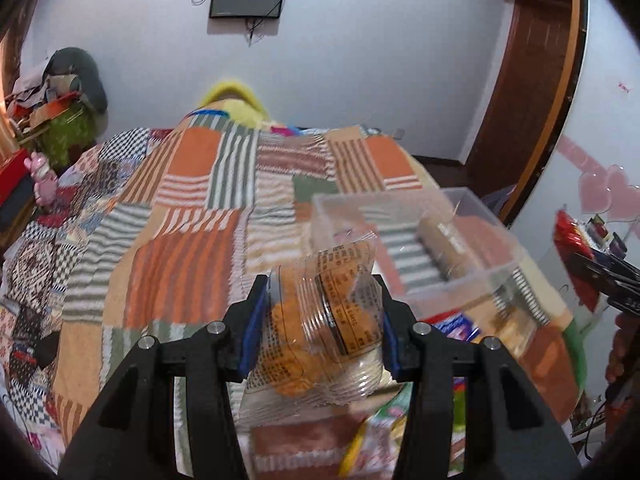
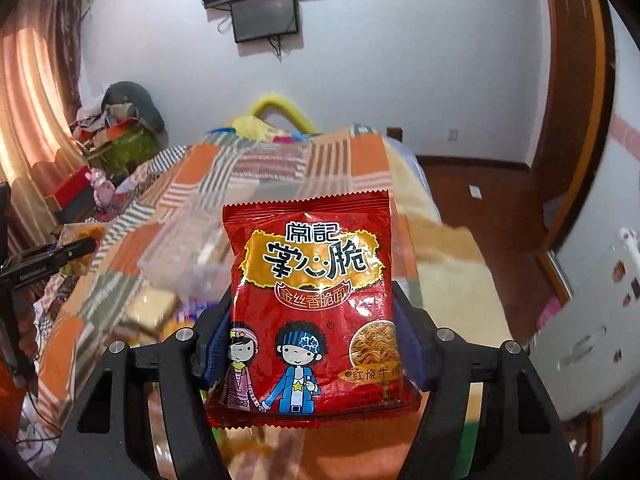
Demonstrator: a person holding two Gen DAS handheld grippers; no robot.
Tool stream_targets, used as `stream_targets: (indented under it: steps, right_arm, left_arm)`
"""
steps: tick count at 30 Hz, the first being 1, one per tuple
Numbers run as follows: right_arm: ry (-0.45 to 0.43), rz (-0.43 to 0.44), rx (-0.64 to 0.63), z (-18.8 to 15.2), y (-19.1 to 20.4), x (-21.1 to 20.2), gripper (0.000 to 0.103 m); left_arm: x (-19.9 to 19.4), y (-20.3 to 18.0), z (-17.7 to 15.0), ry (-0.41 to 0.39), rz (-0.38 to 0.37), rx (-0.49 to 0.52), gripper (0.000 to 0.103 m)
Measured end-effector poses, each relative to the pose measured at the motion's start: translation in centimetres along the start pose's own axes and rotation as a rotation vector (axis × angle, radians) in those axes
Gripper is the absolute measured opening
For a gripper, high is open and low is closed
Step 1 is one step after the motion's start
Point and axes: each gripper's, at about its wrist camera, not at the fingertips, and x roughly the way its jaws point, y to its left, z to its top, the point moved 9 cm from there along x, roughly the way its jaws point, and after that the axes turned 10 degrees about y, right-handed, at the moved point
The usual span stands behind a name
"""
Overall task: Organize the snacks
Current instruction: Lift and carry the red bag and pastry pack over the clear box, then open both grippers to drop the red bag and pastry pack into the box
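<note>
Snacks mid-transfer: clear bun packet (image 1: 320, 320) pinched by left gripper (image 1: 322, 324), red noodle packet (image 2: 316, 312) by right gripper (image 2: 316, 344); clear bin (image 1: 416, 240) nearly empty, pile (image 1: 460, 328) remaining on bed (image 1: 180, 220).

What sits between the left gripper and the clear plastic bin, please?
Only the clear snack packet the left gripper holds, then quilt before the bin, in the left wrist view.

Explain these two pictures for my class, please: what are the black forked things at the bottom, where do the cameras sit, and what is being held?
A person holds a hand gripper in each hand; a camera on each looks along its two black fingers. The left gripper is clamped on a clear snack packet of orange pieces. The right gripper is clamped on a red noodle snack bag. Below lies a bed with a patchwork blanket, a clear plastic box and more snacks.
</note>
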Motion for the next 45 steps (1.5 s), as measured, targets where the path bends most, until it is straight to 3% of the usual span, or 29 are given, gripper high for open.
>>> stream_targets:
  steps: [6, 14, 26, 30, 33, 39, 45]
  right_arm:
    - [-0.027, 0.033, -0.031, 3.0, 1.6, 1.7, 0.065]
    - [0.010, 0.071, -0.057, 5.4, 3.9, 6.3, 0.065]
    - [0.154, 0.095, -0.084, 3.9, 5.0, 11.4, 0.065]
    - [0.162, 0.085, -0.119, 3.6, 5.4, 11.5, 0.066]
    - [0.156, 0.076, -0.125, 3.9, 5.5, 11.5, 0.067]
    - [0.127, 0.082, -0.119, 4.7, 5.4, 10.3, 0.075]
    - [0.069, 0.081, -0.127, 4.9, 4.7, 7.3, 0.076]
  left_arm:
    - [1.6, -2.5, 2.6, -0.005, -0.026, 0.002, 0.048]
    - [5.6, -4.6, 4.6, 0.041, -0.036, 0.021, 0.049]
    - [10.7, -4.7, 3.4, 0.141, -0.076, -0.012, 0.049]
    - [10.6, -5.1, 3.6, 0.116, -0.045, 0.009, 0.058]
    - [10.2, -5.2, 3.8, 0.094, -0.017, 0.031, 0.058]
    - [7.9, -5.5, 4.0, 0.074, -0.041, 0.046, 0.065]
    - [5.5, -5.1, 3.2, 0.062, -0.031, 0.063, 0.072]
